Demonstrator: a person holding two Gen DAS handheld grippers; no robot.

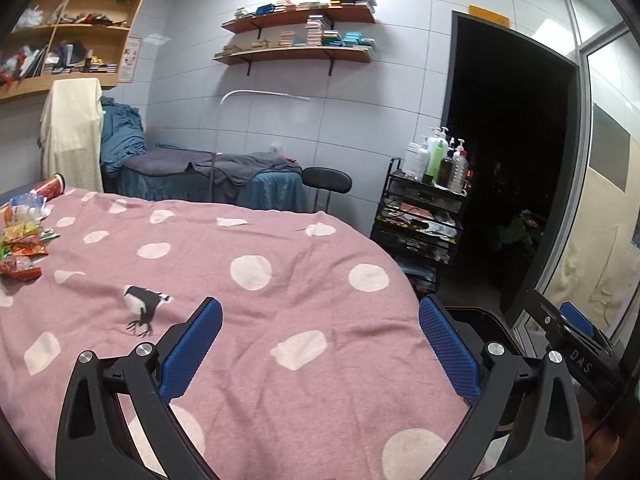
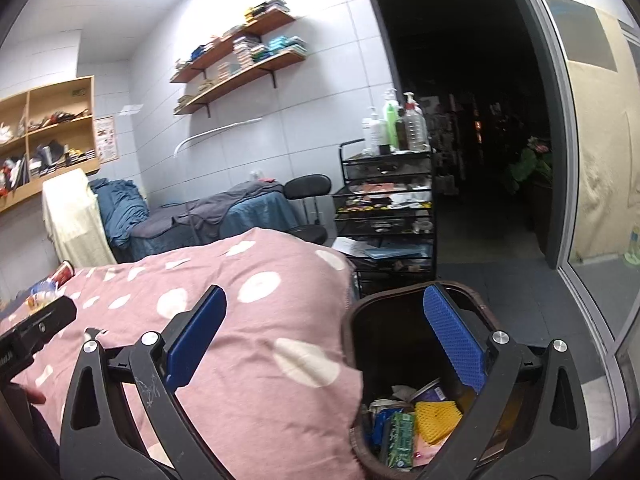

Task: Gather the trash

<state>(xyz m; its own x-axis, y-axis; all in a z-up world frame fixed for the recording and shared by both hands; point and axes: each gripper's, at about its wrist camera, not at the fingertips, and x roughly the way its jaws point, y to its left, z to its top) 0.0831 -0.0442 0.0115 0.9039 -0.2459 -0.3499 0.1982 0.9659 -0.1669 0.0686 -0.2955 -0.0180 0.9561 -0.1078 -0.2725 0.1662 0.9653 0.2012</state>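
Both blue-padded grippers, left (image 1: 320, 344) and right (image 2: 324, 340), wide open, empty. Right above dark brown bin (image 2: 354, 344); drop judged done. Next: colourful snack wrappers (image 1: 22, 244), well apart from bin.

light: bright ceiling glare, top | doorway (image 1: 512, 152): black | edges: fisheye bend, dark vignette | focus: sharp

Pink polka-dot blanket (image 1: 256, 240) in foreground; behind it, blue-draped treatment bed w/ grey towel (image 1: 224, 176), black round stool (image 1: 326, 180), black wire trolley w/ pump bottles (image 1: 424, 208), wooden wall shelves stacked w/ boxes (image 1: 300, 36), dark open doorway (image 1: 516, 152).
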